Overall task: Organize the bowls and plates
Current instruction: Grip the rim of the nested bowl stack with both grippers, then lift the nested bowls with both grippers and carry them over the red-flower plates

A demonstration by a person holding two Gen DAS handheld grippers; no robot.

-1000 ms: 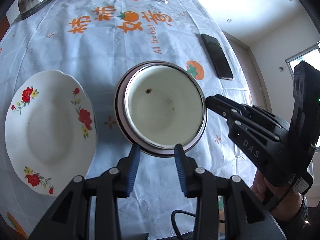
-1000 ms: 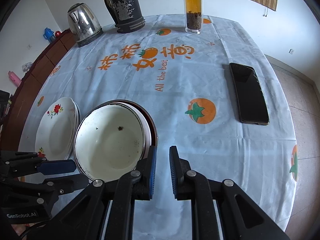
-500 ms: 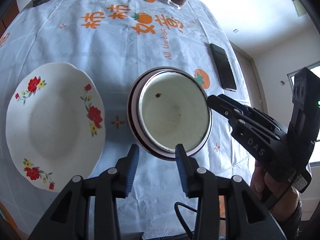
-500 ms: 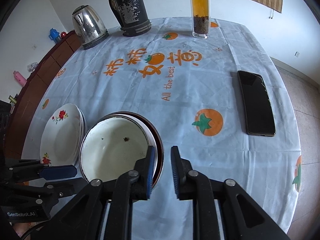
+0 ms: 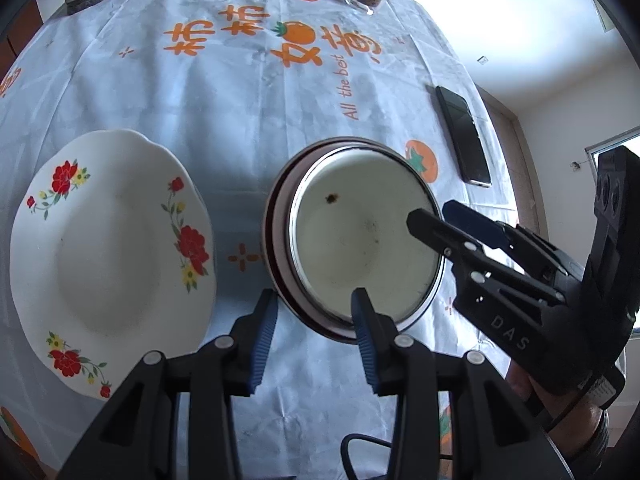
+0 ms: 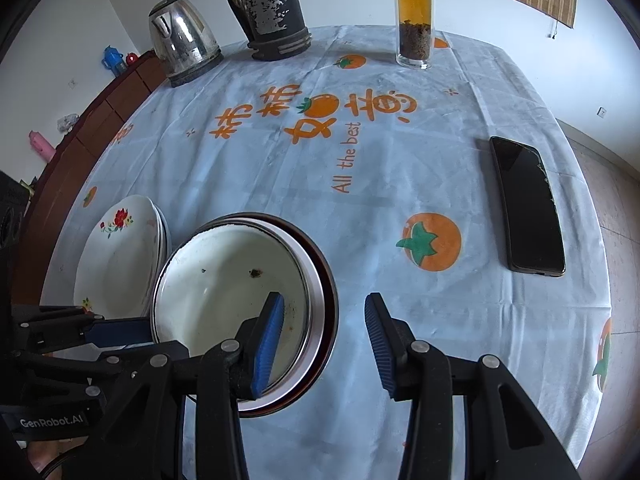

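Observation:
A white enamel bowl (image 5: 360,236) with a metal rim sits nested in a dark red-brown bowl (image 5: 276,240) on the tablecloth; both show in the right wrist view, the white bowl (image 6: 224,280) inside the dark bowl (image 6: 326,292). A stack of white flowered plates (image 5: 108,252) lies to their left, also in the right wrist view (image 6: 116,256). My left gripper (image 5: 314,312) is open just in front of the bowls' near rim. My right gripper (image 6: 324,316) is open astride the bowls' right rim, one finger over the white bowl, one outside. It shows in the left wrist view (image 5: 436,220).
A black phone (image 6: 528,204) lies at the right on the tablecloth (image 6: 360,152). At the far edge stand a steel kettle (image 6: 182,44), a black jug (image 6: 268,4) and a glass tea bottle (image 6: 414,16). A wooden cabinet (image 6: 96,120) is at the left.
My right gripper has opened from nearly shut and now straddles the bowls' right rim. Both grippers have drawn back slightly from the table; the left gripper stays open.

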